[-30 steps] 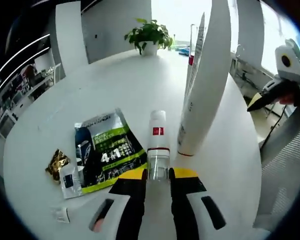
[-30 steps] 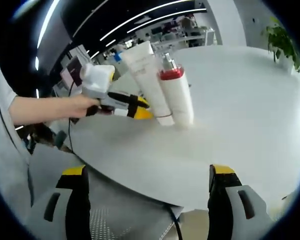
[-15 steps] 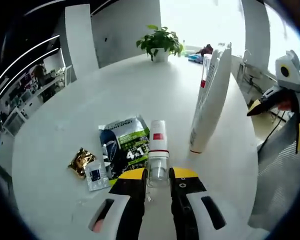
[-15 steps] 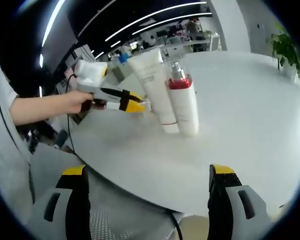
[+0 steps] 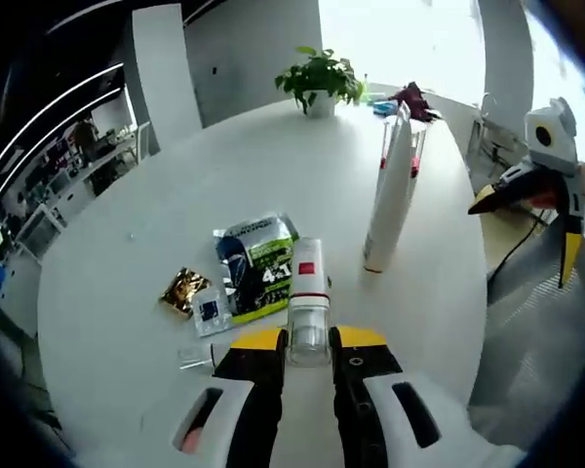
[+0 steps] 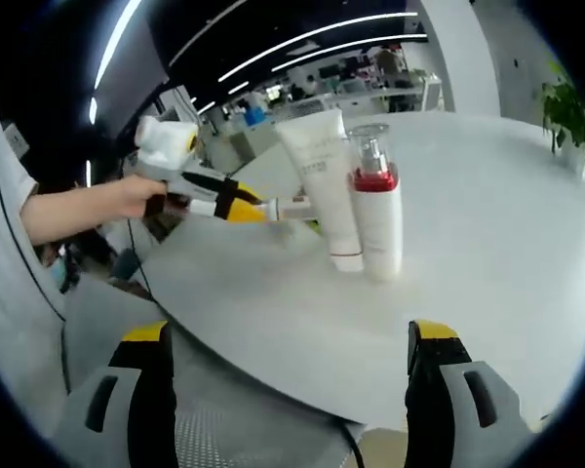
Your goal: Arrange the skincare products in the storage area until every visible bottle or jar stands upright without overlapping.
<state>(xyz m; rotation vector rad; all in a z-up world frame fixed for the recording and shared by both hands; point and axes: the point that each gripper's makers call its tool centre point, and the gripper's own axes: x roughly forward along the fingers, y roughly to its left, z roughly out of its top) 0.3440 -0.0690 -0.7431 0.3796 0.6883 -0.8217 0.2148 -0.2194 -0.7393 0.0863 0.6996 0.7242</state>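
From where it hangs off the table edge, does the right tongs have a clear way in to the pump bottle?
Probably yes. The right tongs are open and empty, and only bare table lies between them and the pump bottle. The tube stands beside it, so a grip from that side looks tight.

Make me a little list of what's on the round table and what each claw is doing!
table: white and round
left claw: shut on a small bottle with a red square label, held above the table
right claw: open, holding nothing, at the table's edge
standing things: a tall white tube and a pump bottle with a red collar, upright side by side
lying flat: a green and black packet, a gold wrapper, a small sachet
far side: a potted plant
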